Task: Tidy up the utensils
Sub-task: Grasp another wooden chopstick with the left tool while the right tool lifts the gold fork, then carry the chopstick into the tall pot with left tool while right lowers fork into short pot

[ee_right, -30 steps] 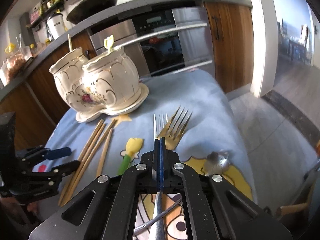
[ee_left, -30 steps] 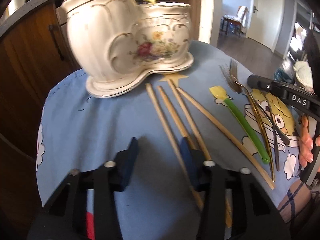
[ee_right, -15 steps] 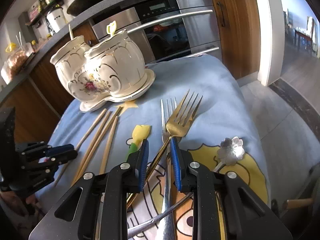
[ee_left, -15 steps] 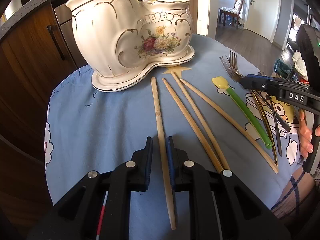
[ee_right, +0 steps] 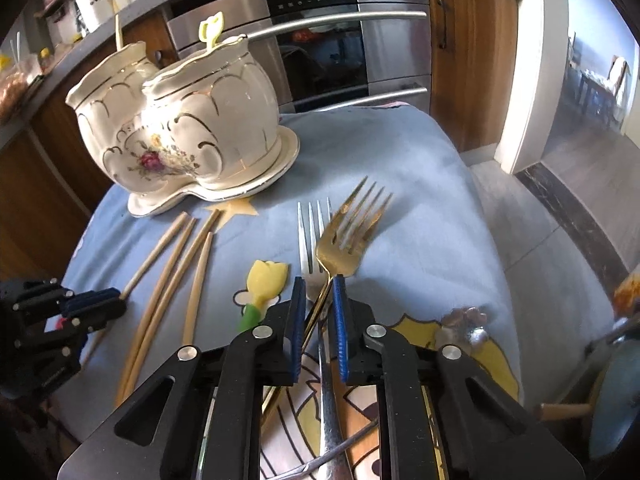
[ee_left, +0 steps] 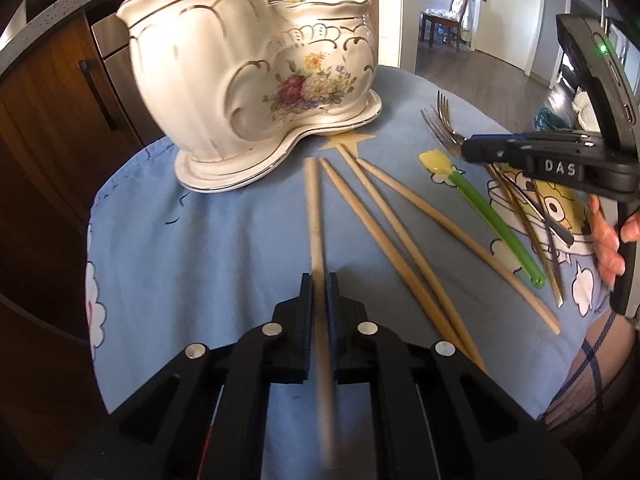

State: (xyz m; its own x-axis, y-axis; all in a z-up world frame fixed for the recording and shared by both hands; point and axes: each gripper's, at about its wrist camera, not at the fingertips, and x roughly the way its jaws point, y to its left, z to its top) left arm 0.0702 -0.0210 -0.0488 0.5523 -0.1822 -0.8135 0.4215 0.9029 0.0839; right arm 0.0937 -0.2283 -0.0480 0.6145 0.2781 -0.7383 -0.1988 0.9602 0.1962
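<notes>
A kitchen with a steel oven [ee_right: 320, 40] and wood cabinets backs a table under a blue cartoon cloth [ee_left: 200, 240]. On it a cream 2-pot ceramic holder [ee_left: 248, 80] stands behind 4 chopsticks, a yellow-green spoon [ee_left: 480, 204], and 2 forks. The left gripper [ee_left: 319, 292] is clamped on the leftmost chopstick [ee_left: 314, 208]; the right gripper [ee_right: 318, 312] is closing around the gold fork [ee_right: 348, 240], its stem between the pads beside the silver fork [ee_right: 312, 232]. This looks like the pick-up step; next, each utensil likely needs lifting and tipping upright into the holder.
</notes>
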